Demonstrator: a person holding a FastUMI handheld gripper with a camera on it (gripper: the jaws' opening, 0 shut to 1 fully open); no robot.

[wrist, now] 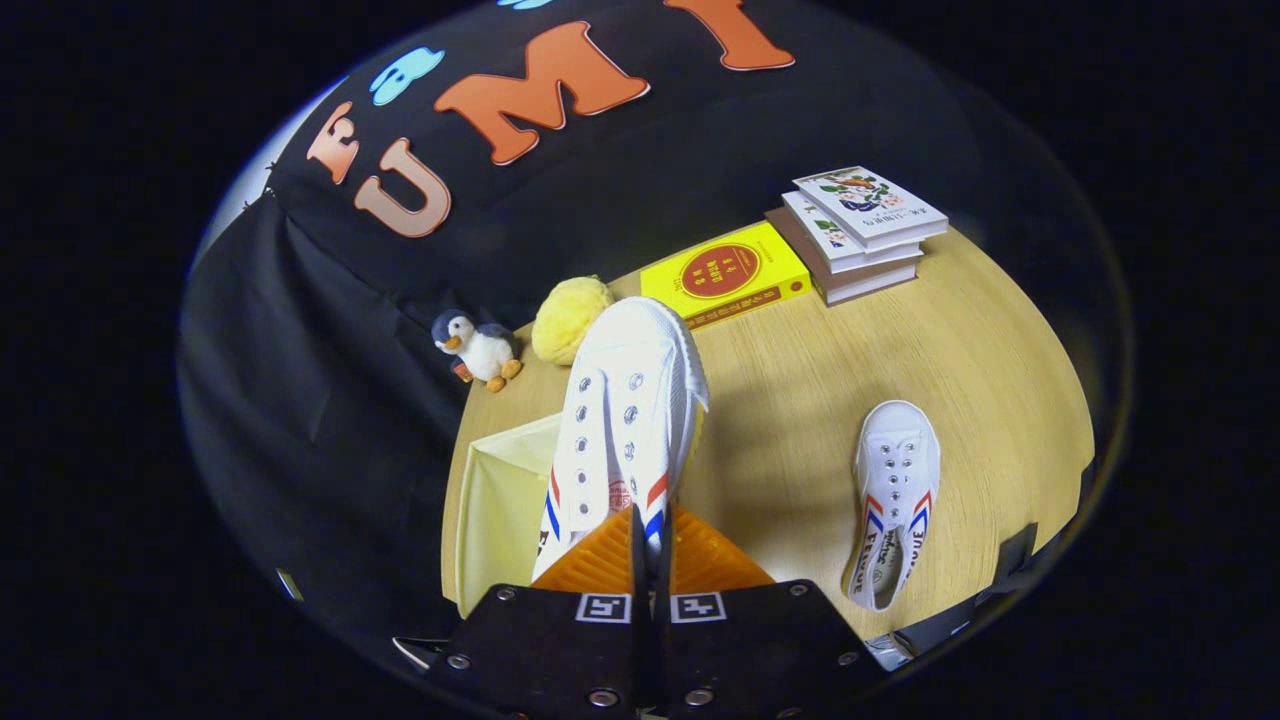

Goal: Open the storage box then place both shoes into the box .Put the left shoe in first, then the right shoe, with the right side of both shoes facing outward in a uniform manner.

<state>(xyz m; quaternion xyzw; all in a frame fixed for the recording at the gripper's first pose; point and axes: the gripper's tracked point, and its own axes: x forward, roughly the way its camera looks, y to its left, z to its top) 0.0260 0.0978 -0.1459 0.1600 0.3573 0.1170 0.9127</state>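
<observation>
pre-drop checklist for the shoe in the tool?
1. Grip: tool shut on the held shoe at its heel end, ok.
2. Storage box open, pale inside visible: ok.
3. Shoe over the box: partly, toe points beyond it, not ok.
4. Held shoe is the left one: cannot tell.
5. Second shoe lying on the table, apart from the box: ok.
6. Penguin toy and yellow ball beyond the box: ok.
</observation>
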